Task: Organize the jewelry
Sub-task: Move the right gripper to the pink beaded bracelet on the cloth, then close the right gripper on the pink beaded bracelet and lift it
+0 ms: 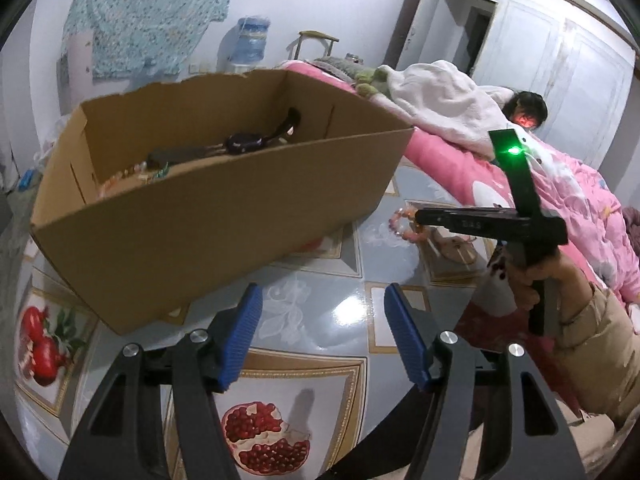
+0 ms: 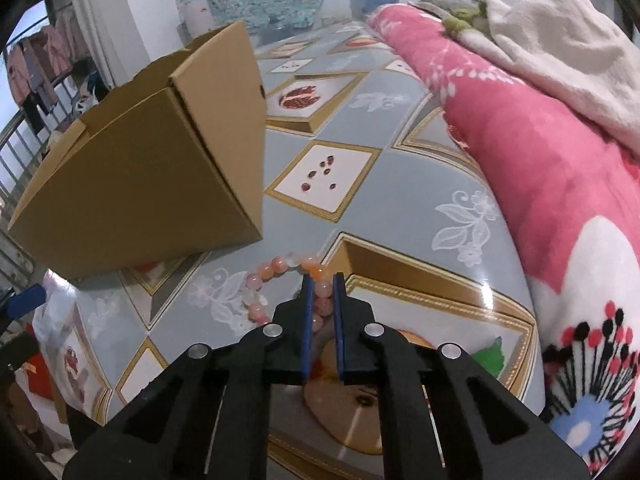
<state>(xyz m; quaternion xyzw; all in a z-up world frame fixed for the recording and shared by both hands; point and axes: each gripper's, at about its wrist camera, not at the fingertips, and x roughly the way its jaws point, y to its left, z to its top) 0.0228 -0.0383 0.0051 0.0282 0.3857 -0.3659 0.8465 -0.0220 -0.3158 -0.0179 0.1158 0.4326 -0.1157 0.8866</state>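
Cardboard box [image 1: 208,208] sits on the patterned tablecloth [image 1: 316,304] with jewelry inside; the left gripper [image 1: 322,336] hangs wide and empty. From the right wrist, the right gripper [image 2: 322,300] pinches a pink bead bracelet [image 2: 276,266] beside the box [image 2: 160,168].

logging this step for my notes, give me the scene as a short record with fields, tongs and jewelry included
surface: table with a glossy pomegranate-print cover
box: open cardboard box on the table, jewelry already inside
box contents: dark watch and some beads, partly hidden by the wall
bracelet: pink and orange bead bracelet on the table beside the box
right tongs: shut on the bracelet, beads between the blue pads
left tongs: open, nothing between them, near the box
background: pink blanket at the table's edge
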